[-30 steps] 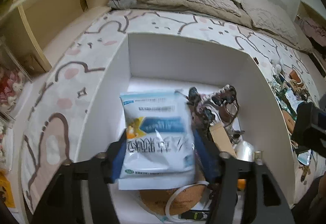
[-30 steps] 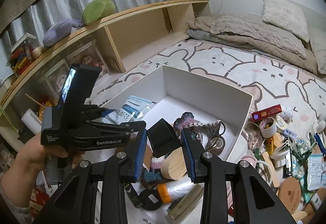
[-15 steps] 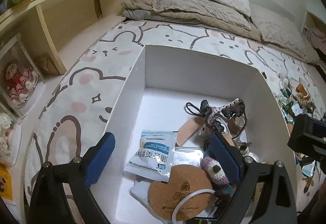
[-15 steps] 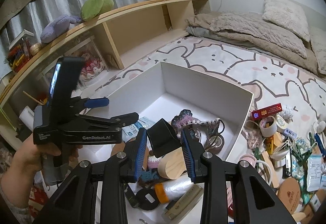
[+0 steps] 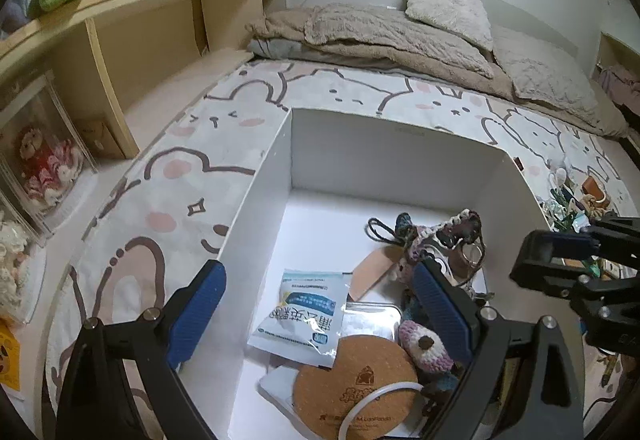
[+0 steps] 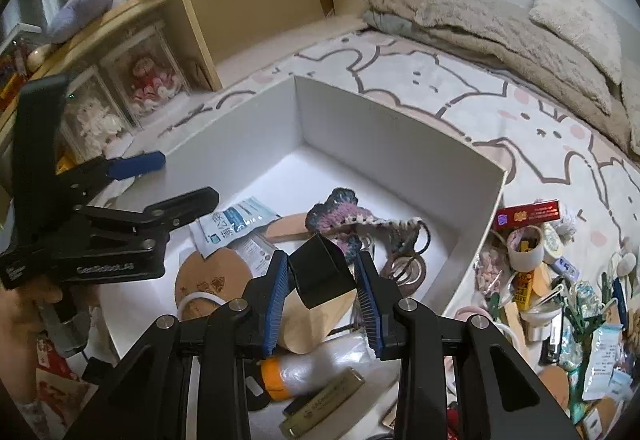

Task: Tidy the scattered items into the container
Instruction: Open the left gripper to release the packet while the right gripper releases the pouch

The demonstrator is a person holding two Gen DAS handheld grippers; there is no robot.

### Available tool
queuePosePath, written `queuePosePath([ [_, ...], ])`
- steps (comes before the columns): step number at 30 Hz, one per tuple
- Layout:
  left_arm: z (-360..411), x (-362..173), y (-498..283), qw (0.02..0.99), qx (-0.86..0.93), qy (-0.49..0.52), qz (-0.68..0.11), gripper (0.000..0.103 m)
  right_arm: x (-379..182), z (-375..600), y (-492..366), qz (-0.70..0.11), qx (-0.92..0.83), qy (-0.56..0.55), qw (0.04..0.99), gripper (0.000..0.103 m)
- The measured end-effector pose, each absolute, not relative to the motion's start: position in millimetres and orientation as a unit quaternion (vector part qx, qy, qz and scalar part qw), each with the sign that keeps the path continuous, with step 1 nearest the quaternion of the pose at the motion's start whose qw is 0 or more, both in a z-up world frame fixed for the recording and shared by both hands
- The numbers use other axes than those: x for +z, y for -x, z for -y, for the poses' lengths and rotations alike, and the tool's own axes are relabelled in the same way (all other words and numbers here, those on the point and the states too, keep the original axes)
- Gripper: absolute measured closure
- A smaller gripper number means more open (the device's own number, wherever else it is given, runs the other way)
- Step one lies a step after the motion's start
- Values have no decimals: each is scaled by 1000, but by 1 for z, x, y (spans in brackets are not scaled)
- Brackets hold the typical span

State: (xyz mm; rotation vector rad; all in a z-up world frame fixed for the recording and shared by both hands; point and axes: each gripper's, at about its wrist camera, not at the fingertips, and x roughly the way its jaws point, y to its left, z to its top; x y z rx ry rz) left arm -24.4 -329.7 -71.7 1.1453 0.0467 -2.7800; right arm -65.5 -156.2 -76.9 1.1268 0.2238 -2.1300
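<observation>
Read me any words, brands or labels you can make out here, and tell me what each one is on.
"GenRobot.AI": white lettering on the left gripper body, a little blurred.
White sachet in the white box: blue Chinese print, too distorted to quote.
Cork coaster: logo and small print, unreadable.
Red packet: too small.

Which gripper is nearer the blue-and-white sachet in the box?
Left. The left gripper hangs open right above the sachet; the right gripper, shut on a black block, sits farther along the box.
</observation>
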Motion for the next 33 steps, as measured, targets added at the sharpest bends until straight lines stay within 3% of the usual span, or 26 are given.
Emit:
queuePosePath([
  [20, 352, -66, 13, 53, -934, -337, -106, 8, -92, 207, 69, -100, -788, -458, 400, 68],
  [21, 352, -66, 13, 53, -934, -337, -105, 8, -92, 207, 69, -96, -791, -453, 400, 66],
  [24, 352, -66, 14, 52, -934, -338, -103, 8, -90, 206, 70, -87, -800, -441, 396, 19],
  [33, 350, -67, 14, 53, -934, -339, -98, 8, -95, 203, 64, -115, -800, -442, 390, 16],
])
